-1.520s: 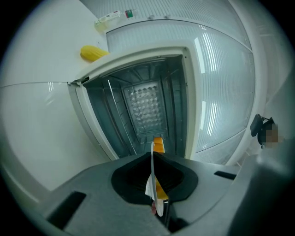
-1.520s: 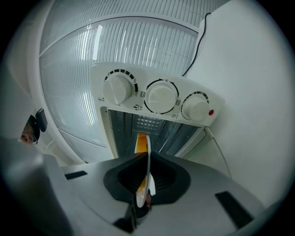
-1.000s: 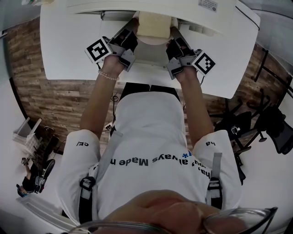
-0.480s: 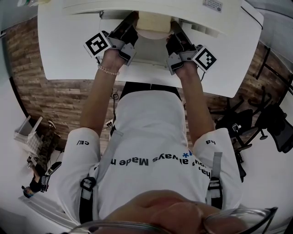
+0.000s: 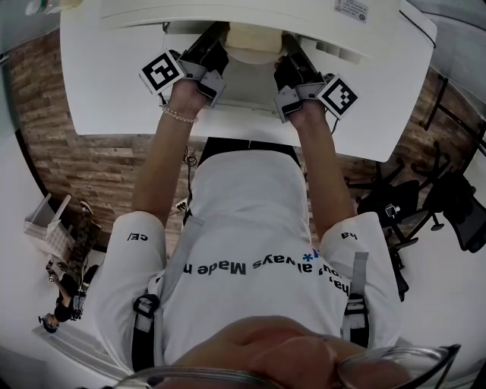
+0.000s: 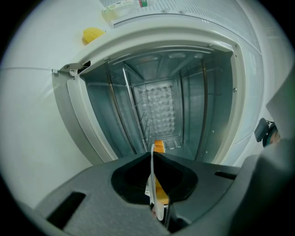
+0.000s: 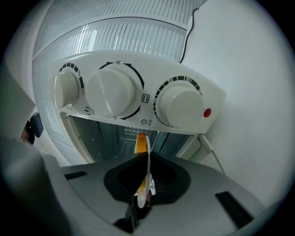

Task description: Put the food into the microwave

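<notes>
The task is well along but not finished, as I judge it. The left hand-held gripper (image 5: 215,47) and the right hand-held gripper (image 5: 288,57) each clamp narrowly on opposite edges of the plate (image 5: 254,58). In both gripper views the thin white rim stands pinched between the jaws. The food (image 5: 254,36), a pale yellowish block, rests on that plate. It sits at the mouth of the microwave (image 5: 228,14), partly under the microwave's top edge in the head view. The door is open, and the left gripper view looks straight into the bare metal cavity (image 6: 161,106).

What appears to be left is to carry the plate fully inside, set it on the cavity floor, let go on both sides and draw back. Whether the plate already touches the floor, I cannot tell.

By count:
- 1 microwave on 1 white worktop (image 5: 106,83)
- 1 plate
- 1 piece of food
- 2 hand-held grippers
- 3 round knobs (image 7: 115,90) on the control panel
- 1 small red light (image 7: 207,112) beside the rightmost knob
</notes>
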Demonstrator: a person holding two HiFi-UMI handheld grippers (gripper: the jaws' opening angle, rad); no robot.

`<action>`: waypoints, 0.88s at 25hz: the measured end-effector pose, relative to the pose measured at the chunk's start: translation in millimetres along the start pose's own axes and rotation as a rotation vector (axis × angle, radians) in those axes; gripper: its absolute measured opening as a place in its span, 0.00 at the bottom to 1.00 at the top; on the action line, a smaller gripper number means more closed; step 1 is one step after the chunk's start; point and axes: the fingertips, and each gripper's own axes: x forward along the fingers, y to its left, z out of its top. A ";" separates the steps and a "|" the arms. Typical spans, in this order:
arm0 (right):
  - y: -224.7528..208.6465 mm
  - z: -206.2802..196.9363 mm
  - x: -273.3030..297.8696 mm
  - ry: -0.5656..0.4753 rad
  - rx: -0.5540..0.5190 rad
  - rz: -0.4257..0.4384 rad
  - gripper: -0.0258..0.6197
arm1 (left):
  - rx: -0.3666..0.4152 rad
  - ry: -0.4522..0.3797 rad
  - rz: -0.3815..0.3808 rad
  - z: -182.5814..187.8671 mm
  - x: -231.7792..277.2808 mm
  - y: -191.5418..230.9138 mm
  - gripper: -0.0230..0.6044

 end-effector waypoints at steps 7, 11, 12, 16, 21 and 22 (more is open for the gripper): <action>-0.5 1.0 3.0 -0.018 0.026 -0.019 0.07 | 0.013 -0.020 -0.027 3.4 -0.2 -9.0 0.11; -0.2 3.6 5.8 -0.028 0.035 -0.013 0.07 | 0.020 -0.036 -0.029 3.7 -5.1 -10.1 0.16; -0.8 4.8 6.0 -0.033 0.039 -0.014 0.07 | 0.017 -0.042 -0.028 3.3 -6.8 -9.4 0.17; -1.3 6.9 8.1 -0.042 0.045 -0.020 0.07 | 0.005 -0.047 -0.028 -4.0 -16.6 -9.8 0.19; 0.0 8.1 10.6 -0.045 0.046 -0.017 0.07 | -0.041 -0.054 -0.026 -19.5 -29.7 -9.3 0.19; -0.1 8.3 11.0 -0.046 0.046 -0.017 0.07 | -0.044 -0.058 -0.023 -20.8 -32.4 -9.3 0.19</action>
